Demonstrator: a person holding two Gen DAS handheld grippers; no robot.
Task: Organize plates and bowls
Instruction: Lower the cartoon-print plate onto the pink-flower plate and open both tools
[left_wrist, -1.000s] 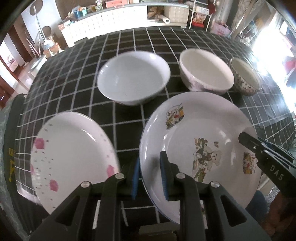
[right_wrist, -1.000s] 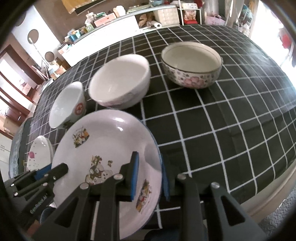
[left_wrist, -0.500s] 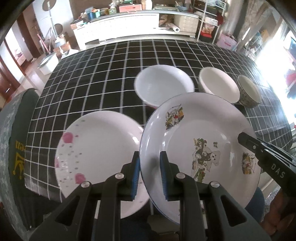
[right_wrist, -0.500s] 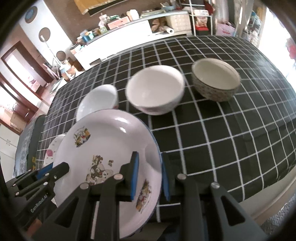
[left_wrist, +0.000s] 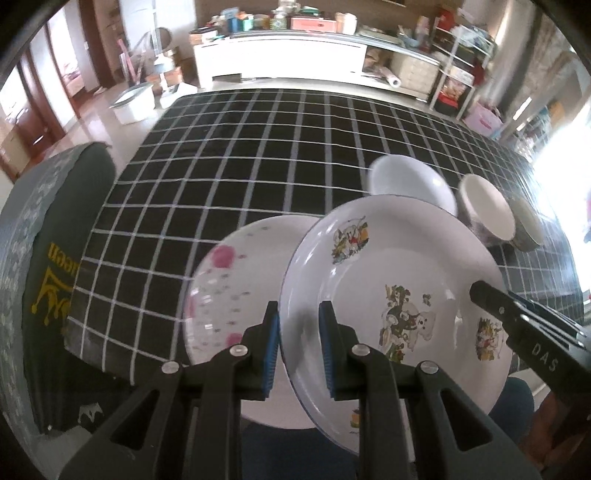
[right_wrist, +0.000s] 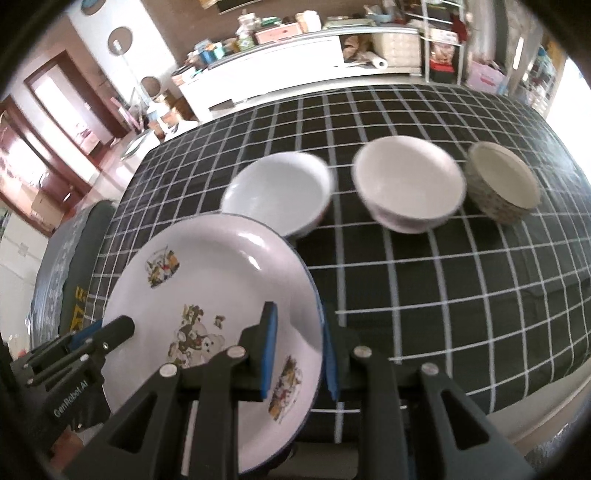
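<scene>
Left wrist view: two plates, three bowls, one table (left_wrist: 258, 155) under black cloth with white grid. Cartoon plate (left_wrist: 399, 295) held up at the near edge, tilted, face toward the camera, a round disc with no long axis. Left gripper (left_wrist: 295, 347) clamped on its left rim, blue pads either side of the rim. Right gripper (left_wrist: 517, 332) seen from the side at the plate's right rim; pads hidden here, closure not readable. Pink-spotted plate (left_wrist: 229, 295) flat at the near edge, just left of and partly behind the cartoon plate, overhanging the edge slightly. Three bowls in a row toward the right edge, all upright, mouths up: white bowl (left_wrist: 410, 181), cream bowl (left_wrist: 484, 214), patterned bowl (left_wrist: 528, 229) cut off by glare. Dark chair back (left_wrist: 44, 258) off the left edge.

Right wrist view: one plate, three bowls visible. Cartoon plate (right_wrist: 218, 317) at the near left corner, lifted, tilted up to the right. Right gripper (right_wrist: 295, 350) clamped on its right rim, one pad on the face, the other behind. Left gripper (right_wrist: 107, 332) gripping the opposite rim. Bowls in a row across the middle, well apart from the plate except the white bowl (right_wrist: 280, 192), just beyond its top edge; cream bowl (right_wrist: 410, 184) middle; patterned bowl (right_wrist: 502, 184) nearest the right edge.
</scene>
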